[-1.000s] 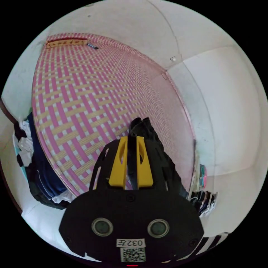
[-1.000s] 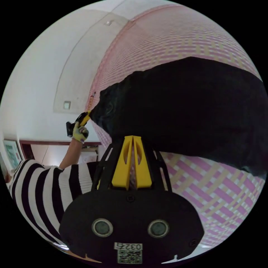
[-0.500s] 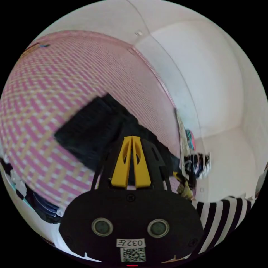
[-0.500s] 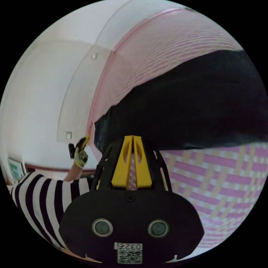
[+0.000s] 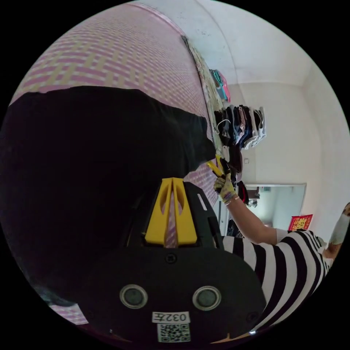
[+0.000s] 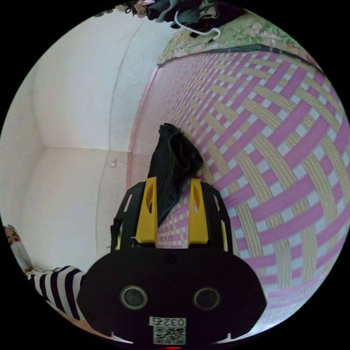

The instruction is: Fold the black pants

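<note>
**Black pants on the mat, both claws near one edge.** The black pants (image 5: 91,153) lie spread on a woven mat (image 5: 109,54) of pink and straw-coloured bands and cover much of it in the left gripper view. The left claw (image 5: 172,180) hovers over the near side of the garment. Its yellow jaws are pressed together and pinch nothing; a sliver of mat shows between them.

In the right gripper view, the right claw (image 6: 173,179) has its jaws spread wide. A bunched end of the pants (image 6: 171,153) runs up between them, touching neither jaw firmly enough to be called a grip. The left gripper view shows this same claw (image 5: 214,167) at the far corner of the garment, carried by a gloved hand (image 5: 225,186) below a striped sleeve (image 5: 288,255). Hanging clothes (image 5: 238,124) line the wall beyond the mat.

**Handling.** The cloth looks light, limp and non-slippery. It is likely to sag and crease wherever it is unsupported, and it will not hold a fold line unaided. Corners and hemmed edges, where layers double up, probably offer the surest hold. Taking two corners of one edge at once should keep that edge taut while it is carried over.
</note>
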